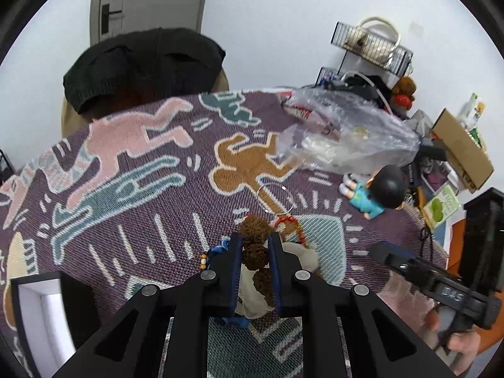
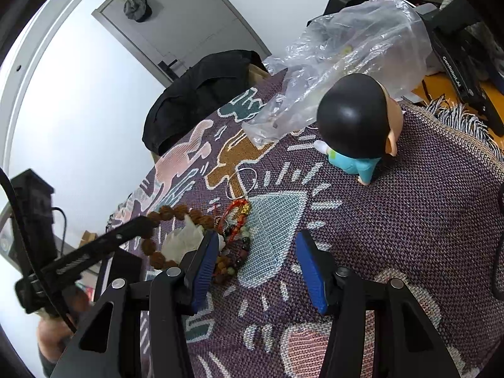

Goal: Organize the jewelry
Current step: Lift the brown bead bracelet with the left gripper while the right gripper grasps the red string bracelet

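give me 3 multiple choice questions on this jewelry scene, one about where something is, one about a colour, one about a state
1. Where does the thin wire bangle lie?
A. inside the plastic bag
B. flat on the patterned cloth, beyond the bead pile
C. around the figurine's neck

2. What colour is the figurine's shirt?
A. red
B. yellow
C. light blue

3. What is the left gripper doing?
A. closed on the brown bead bracelet
B. open over bare cloth
C. holding the plastic bag

Answers:
1 B: the left wrist view shows the ring lying on the cloth past the beads, apart from the plastic bag.
2 C: both views show a light blue top under the black head.
3 A: its jaws stand narrow with the large brown beads pinched between the pads, while the right gripper hangs open over cloth.
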A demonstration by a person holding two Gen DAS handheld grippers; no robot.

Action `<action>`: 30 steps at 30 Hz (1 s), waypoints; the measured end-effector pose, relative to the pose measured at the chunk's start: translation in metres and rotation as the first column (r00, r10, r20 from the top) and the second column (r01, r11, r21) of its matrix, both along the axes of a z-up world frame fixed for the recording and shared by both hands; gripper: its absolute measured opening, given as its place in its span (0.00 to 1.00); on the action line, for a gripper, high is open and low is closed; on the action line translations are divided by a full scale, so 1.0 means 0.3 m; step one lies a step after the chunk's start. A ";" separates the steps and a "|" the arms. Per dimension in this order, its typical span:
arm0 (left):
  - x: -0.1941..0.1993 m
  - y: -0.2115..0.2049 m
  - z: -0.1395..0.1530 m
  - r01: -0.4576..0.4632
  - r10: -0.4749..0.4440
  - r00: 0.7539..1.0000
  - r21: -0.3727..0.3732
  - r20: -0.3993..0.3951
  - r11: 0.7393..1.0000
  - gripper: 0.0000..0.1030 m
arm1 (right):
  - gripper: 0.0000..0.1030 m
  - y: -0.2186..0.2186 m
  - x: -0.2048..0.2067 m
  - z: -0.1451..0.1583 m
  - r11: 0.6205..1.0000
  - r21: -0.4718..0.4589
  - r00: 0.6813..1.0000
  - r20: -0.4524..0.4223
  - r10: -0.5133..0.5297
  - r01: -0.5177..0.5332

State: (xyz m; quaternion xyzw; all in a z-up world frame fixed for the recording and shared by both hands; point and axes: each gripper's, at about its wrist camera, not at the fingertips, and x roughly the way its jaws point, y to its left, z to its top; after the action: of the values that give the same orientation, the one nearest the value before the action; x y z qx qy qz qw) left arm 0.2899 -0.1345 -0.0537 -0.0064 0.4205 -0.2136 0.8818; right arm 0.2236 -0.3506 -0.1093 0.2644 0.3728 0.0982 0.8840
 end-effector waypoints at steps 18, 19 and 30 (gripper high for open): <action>-0.173 0.140 0.263 -0.026 0.035 0.981 -0.050 0.190 0.998 0.15 | 0.51 0.112 0.069 0.047 0.995 -0.062 0.997 -0.021 0.075 -0.077; -0.181 0.154 0.271 -0.031 0.040 0.979 -0.048 0.198 0.998 0.15 | 0.51 0.119 0.076 0.050 0.994 -0.071 0.996 -0.023 0.080 -0.082; -0.237 0.316 0.279 -0.106 0.121 0.967 -0.077 0.223 0.991 0.15 | 0.49 0.192 0.189 0.024 0.966 -0.215 0.986 -0.116 0.120 -0.142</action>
State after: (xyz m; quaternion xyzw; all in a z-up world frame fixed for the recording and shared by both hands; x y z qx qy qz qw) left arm 0.2189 -0.0396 0.0302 -0.0344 0.3087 -0.1757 0.9341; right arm 0.2804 -0.2930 -0.1022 0.1432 0.4426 0.1005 0.8795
